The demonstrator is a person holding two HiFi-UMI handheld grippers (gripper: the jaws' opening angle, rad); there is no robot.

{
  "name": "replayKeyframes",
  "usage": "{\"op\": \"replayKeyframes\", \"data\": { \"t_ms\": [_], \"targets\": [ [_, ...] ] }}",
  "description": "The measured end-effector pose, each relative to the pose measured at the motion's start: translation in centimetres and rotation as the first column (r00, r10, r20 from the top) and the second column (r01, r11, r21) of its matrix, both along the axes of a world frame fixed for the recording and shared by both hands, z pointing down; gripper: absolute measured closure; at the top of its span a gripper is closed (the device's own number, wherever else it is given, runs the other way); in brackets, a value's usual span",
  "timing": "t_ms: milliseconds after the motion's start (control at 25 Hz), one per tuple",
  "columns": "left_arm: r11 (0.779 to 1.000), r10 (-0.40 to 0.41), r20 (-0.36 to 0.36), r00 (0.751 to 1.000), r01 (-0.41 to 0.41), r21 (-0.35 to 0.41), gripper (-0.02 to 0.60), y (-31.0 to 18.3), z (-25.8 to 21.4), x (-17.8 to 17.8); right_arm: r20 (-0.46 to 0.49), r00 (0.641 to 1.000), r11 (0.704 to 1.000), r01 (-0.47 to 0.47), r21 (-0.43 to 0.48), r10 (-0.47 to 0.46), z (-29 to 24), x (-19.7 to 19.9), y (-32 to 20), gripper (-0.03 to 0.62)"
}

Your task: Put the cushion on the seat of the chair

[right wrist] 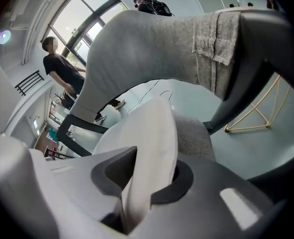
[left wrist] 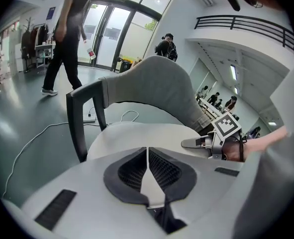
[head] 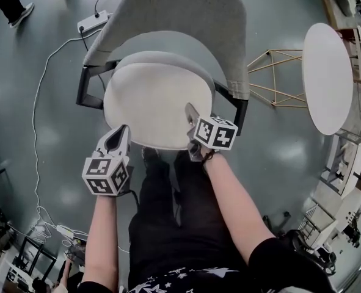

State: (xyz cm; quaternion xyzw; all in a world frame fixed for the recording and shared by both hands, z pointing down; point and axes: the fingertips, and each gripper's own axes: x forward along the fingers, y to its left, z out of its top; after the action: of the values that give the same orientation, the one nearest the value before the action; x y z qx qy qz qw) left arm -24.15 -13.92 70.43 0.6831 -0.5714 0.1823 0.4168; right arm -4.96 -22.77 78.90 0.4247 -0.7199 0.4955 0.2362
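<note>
1. The left gripper point(head: 123, 133) is clamped on the cushion point(head: 149, 99) at its near-left rim, with a thin bit of edge pinched between the pads.
2. The cushion's a white oval lying pretty much flat, face up, on the seat point(head: 168, 56) of the chair point(head: 186, 17). Its long axis runs left to right.
3. The right gripper point(head: 191, 113) is squeezing the near-right rim, and that edge is folded up between its jaws.

The left gripper point(left wrist: 147, 156) is pinching the near edge of the round white padded cushion point(left wrist: 137, 133) before the grey fabric-backed chair point(left wrist: 161, 88).
</note>
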Motion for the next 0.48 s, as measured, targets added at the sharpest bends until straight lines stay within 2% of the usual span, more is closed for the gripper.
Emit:
{"op": "replayKeyframes", "data": {
  "t_ms": [320, 480],
  "targets": [
    [1.000, -0.004, 0.005, 1.000, 0.004, -0.021, 0.561, -0.7, 1.2, 0.5, -0.024, 1.000, 0.999, -0.016, -0.028, 0.015, 3.6, 1.1, -0.4, 0.516],
    [1.000, 0.004, -0.006, 1.000, -0.004, -0.028, 0.561, -0.5, 1.7, 1.0, -0.032, 0.999, 0.999, -0.011, -0.052, 0.009, 4.7, 1.2, -0.2, 0.494]
  ]
}}
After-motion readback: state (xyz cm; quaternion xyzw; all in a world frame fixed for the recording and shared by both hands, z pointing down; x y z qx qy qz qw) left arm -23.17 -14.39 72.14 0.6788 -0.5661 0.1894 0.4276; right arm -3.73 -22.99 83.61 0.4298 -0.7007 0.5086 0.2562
